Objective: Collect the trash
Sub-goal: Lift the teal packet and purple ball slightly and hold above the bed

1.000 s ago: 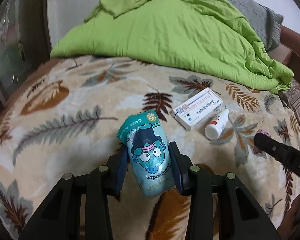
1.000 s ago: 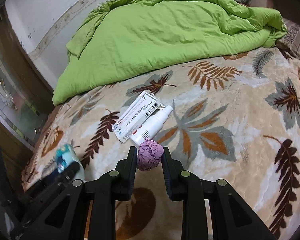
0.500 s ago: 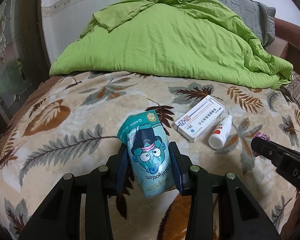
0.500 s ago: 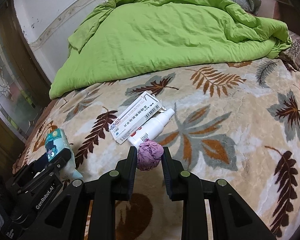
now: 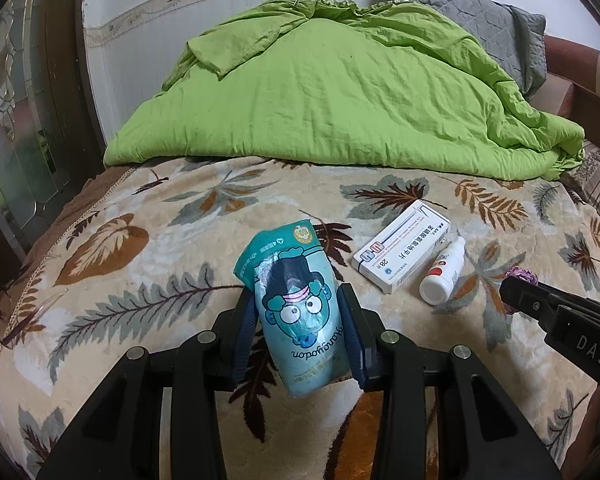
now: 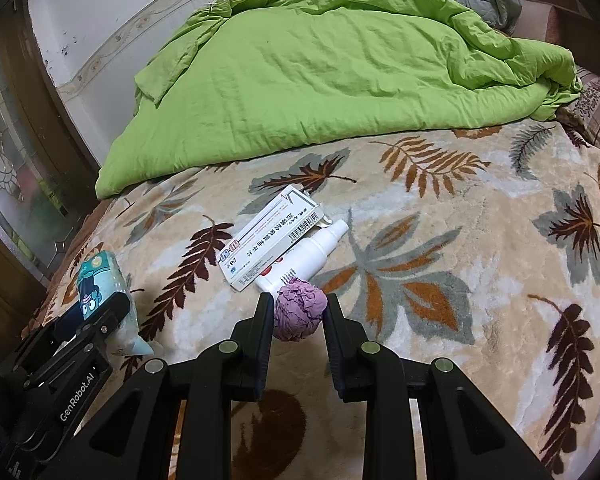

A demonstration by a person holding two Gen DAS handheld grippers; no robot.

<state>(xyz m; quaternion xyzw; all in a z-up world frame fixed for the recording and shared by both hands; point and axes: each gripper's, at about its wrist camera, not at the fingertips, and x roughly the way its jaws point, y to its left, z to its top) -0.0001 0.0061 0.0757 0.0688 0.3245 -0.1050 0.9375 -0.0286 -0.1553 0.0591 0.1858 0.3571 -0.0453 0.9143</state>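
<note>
Teal wrapper (image 5: 300, 312) sits clamped in my left claw (image 5: 300, 334); my right claw (image 6: 298, 312) pinches a purple paper ball (image 6: 299, 310) above the bed (image 6: 480, 280).

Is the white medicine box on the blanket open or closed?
Open at its far end: the medicine box shows a loose flap sticking out there in the right wrist view.

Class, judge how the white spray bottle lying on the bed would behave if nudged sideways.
The white spray bottle lies on its round side, so it would probably roll. The plush leaf blanket should slow it, and the medicine box alongside likely blocks it that way.
</note>
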